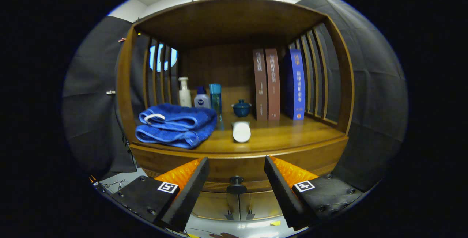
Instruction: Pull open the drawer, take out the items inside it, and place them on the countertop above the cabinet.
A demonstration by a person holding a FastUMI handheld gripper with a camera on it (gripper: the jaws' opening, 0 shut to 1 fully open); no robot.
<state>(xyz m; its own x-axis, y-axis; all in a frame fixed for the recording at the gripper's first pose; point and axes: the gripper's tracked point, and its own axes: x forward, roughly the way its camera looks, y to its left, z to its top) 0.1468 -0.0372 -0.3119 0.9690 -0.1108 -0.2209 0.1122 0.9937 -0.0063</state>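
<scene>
The gripper [236,165] faces a wooden cabinet [126,84], its two fingers spread well apart with nothing between them. In the gap between the fingers and a little beyond them sits the drawer [237,170] front, closed, with a small dark knob [236,185] at its middle. The fingers touch neither the knob nor the drawer. What lies inside the drawer is hidden behind its front. Below it, two cupboard doors meet at a centre seam with small pulls, partly cut off by the fingers.

Above the drawer runs the countertop [292,135], roofed by a shelf and fenced by slats on both sides. At its left front corner lies a folded blue towel [177,124] with a white loop. Behind the towel, toward the back left, stand a cream pump bottle [184,92], a small blue-capped bottle [202,99] and a tall teal bottle [215,99]; their lower parts are hidden by the towel. Near the middle front a white cylinder [241,131] lies on its side, end toward the camera. Behind it sits a small dark blue lidded pot [241,108]. At the back right stand two brown books [267,84] and a blue book [295,84], upright, their spines too small to make out.
</scene>
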